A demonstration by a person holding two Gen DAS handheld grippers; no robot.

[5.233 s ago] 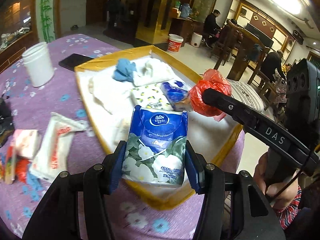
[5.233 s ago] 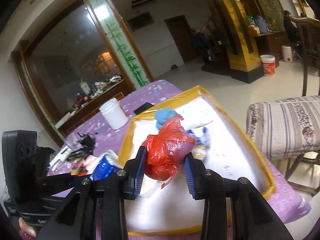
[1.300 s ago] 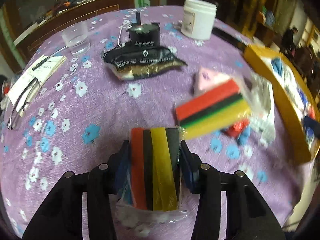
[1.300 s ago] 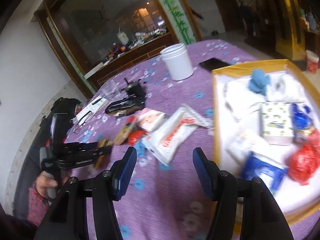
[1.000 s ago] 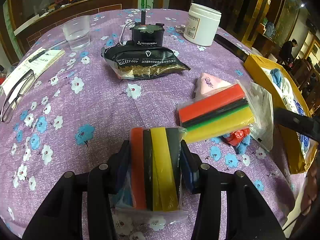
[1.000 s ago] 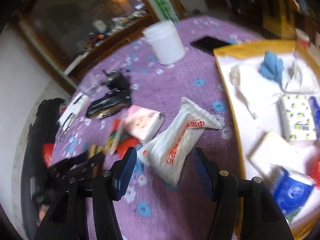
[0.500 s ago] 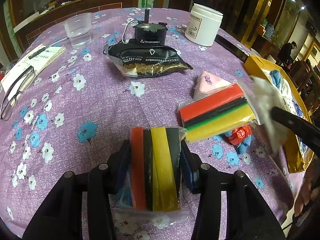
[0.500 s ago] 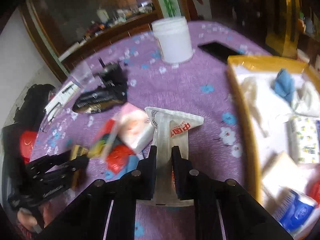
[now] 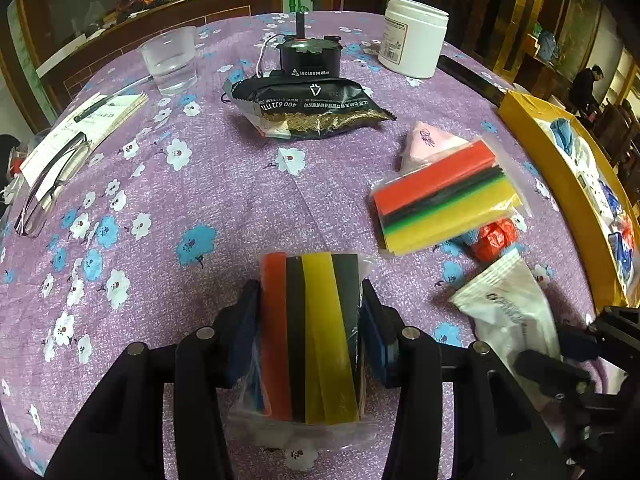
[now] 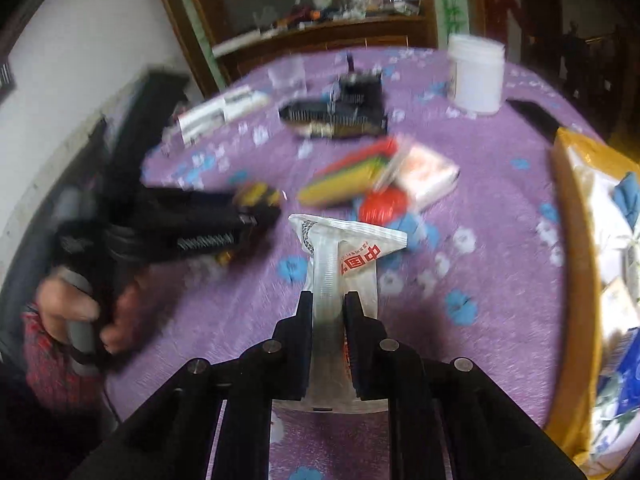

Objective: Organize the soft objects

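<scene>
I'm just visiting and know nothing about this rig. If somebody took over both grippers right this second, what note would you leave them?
Left gripper: fingers shut on a bagged striped sponge pack, low over the purple table.
Right gripper: fingers shut on a white wipes packet.
Yellow tray at the right already holds tissue packs, a blue cloth and other soft things.
Left on the table: a second striped sponge pack, a pink tissue packet and a red bag.
Next, probably: carry both held items to the tray, then fetch the rest.

Yellow tray [image 9: 560,184]: cut by right edge. Red item [image 9: 494,238]: partly hidden under sponge pack [image 9: 444,204]. Right-wrist background: motion-blurred.
</scene>
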